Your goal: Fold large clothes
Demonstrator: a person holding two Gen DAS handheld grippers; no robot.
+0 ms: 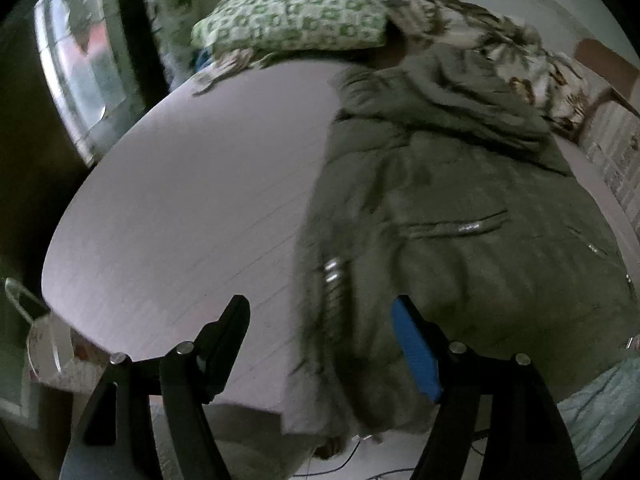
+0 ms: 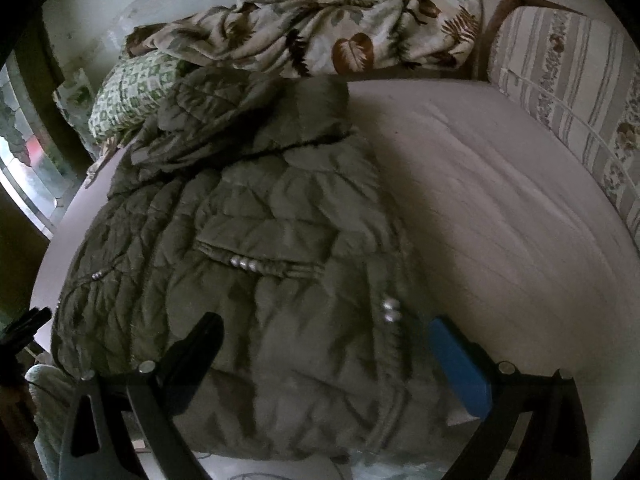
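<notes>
An olive-green quilted jacket [image 1: 460, 216] lies spread on a bed with a pale sheet [image 1: 192, 200], its hood toward the pillows and its hem hanging over the near edge. It fills the middle of the right wrist view [image 2: 256, 248]. My left gripper [image 1: 322, 308] is open and empty, above the jacket's left edge at the hem. My right gripper [image 2: 328, 328] is open and empty, above the jacket's lower right part. The jacket's silver zipper pockets [image 2: 244, 262] face up.
A green-patterned pillow [image 1: 288, 20] and a leaf-print blanket [image 2: 340, 36] lie at the head of the bed. A striped cushioned side [image 2: 572, 80] runs along the right. A window [image 1: 76, 68] is at the left. Bare sheet [image 2: 500, 200] lies right of the jacket.
</notes>
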